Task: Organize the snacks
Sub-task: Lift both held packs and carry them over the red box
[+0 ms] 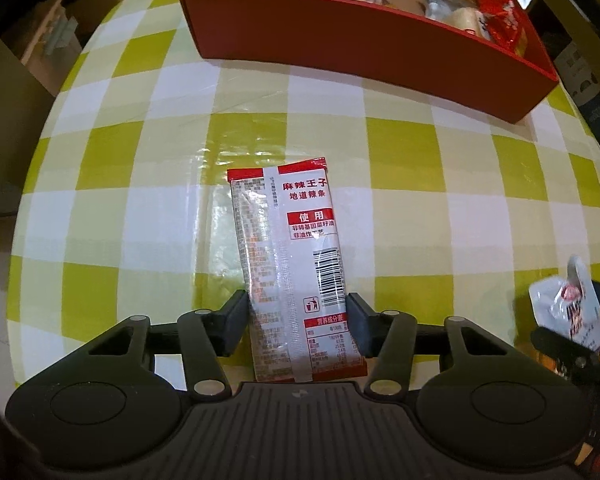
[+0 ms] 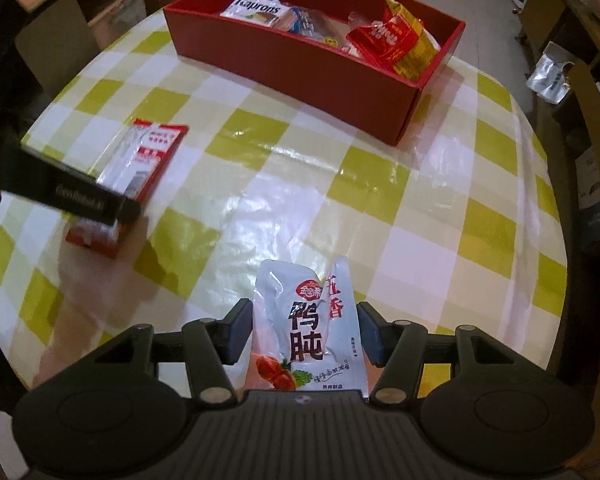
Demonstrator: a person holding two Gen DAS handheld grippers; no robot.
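We are well into the sorting, by the look of it. The red box (image 2: 300, 60) at the far side of the checked tabletop (image 2: 340, 208) already holds several snacks: a white wafer pack (image 2: 258, 10), a red and yellow bag (image 2: 396, 42) and some clear-wrapped items between them.

Two packets are still outside the box, and we have hold of both. Our left gripper (image 1: 298, 320) is closed on the sides of a red-and-white packet (image 1: 292, 264), which appears to lie on the tabletop near our edge. Our right gripper (image 2: 305, 332) is clamped on a white pouch (image 2: 306, 320); whether it has left the cloth we cannot tell.

What remains, as we judge it, is to carry both packets across to the box and set them in. We see no other loose snacks on the tabletop.
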